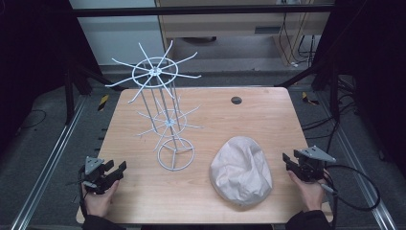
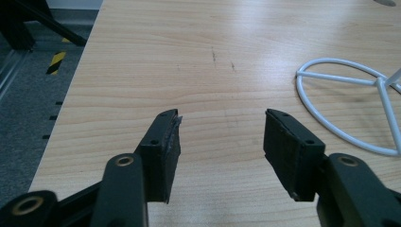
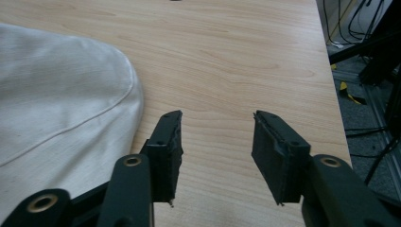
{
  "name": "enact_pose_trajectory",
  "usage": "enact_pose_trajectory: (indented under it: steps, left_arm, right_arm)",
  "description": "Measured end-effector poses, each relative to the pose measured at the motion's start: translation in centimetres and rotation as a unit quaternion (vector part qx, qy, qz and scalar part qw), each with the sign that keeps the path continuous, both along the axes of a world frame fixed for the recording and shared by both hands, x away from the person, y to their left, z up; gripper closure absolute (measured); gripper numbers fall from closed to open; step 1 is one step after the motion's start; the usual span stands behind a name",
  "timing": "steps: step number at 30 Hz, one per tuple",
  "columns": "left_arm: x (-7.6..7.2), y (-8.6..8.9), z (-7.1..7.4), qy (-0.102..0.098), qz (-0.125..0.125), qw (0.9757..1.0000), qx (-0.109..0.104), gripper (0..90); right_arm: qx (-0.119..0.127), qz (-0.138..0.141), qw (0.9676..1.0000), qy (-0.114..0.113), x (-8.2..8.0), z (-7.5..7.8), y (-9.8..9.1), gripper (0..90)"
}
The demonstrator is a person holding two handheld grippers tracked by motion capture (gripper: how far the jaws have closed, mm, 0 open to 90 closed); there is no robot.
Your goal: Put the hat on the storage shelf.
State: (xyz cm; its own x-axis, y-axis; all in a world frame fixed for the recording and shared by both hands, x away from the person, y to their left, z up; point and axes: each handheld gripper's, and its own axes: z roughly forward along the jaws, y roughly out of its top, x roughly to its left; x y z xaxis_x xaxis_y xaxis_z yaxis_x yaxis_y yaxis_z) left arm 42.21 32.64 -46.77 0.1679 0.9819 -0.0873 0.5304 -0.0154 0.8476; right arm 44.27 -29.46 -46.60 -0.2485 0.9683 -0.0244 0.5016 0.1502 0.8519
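Cap (image 1: 241,170), pale cloth, lies on tabletop (image 1: 268,115) beside white wire rack (image 1: 165,120). Left hand-held gripper (image 1: 118,168) and right hand-held gripper (image 1: 288,162): jaws wide apart, empty. Advice: pinch cap's edge, probably for hanging.

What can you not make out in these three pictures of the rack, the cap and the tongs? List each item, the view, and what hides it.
- Underside of the beige cap: high view, hidden by its own crown.
- Most of the cap: right gripper view, cut off by the left edge.
- White wire rack above its base ring: left gripper view, cut off by the right edge.
- Dark round spot on the table: high view, too small to identify.
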Motion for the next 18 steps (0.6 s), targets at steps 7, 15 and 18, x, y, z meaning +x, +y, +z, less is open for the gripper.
enact_pose_trajectory:
  steps: [7, 15, 18]
  left_arm:
    - [-0.7, -0.4, 0.5, -0.005, -0.015, 0.9998, -0.008, 56.0]
    - [-0.7, -0.7, 0.5, 0.003, -0.032, 0.9995, -0.005, 61.0]
    - [-0.8, -0.7, 0.5, 0.004, -0.033, 0.9994, -0.005, 61.8]
  right_arm:
    - [-0.008, 0.029, 0.9996, -0.004, -0.8, 1.5, 0.8, 58.8]
    - [-0.002, 0.075, 0.9972, -0.002, -1.6, 3.4, 1.9, 73.1]
    - [0.001, 0.096, 0.9954, 0.0, -1.9, 4.1, 2.3, 79.1]
